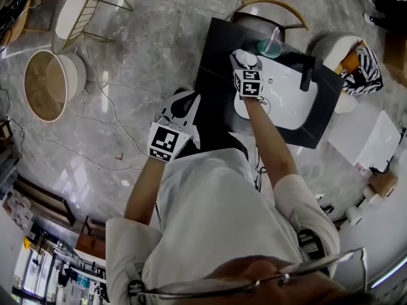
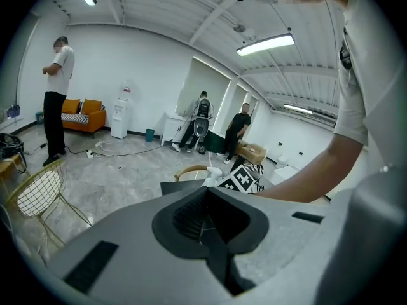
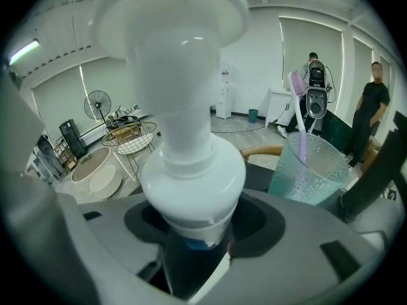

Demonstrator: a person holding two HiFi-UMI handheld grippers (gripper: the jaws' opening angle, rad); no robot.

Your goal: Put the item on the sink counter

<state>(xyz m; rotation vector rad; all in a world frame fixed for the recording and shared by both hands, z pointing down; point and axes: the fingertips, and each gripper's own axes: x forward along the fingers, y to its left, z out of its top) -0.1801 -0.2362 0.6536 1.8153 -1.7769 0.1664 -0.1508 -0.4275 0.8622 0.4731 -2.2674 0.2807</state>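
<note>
White plastic pump bottle (image 3: 191, 164) sits clamped upright in the right gripper (image 3: 194, 234), at the far left of the black sink counter (image 1: 216, 62) beside its white basin (image 1: 286, 100). Just right stands a translucent teal cup (image 3: 308, 170) holding a pale purple toothbrush (image 3: 297, 107). The right arm reaches forward. The left gripper (image 2: 206, 234) hangs near the counter's near-left edge, jaws together on nothing
</note>
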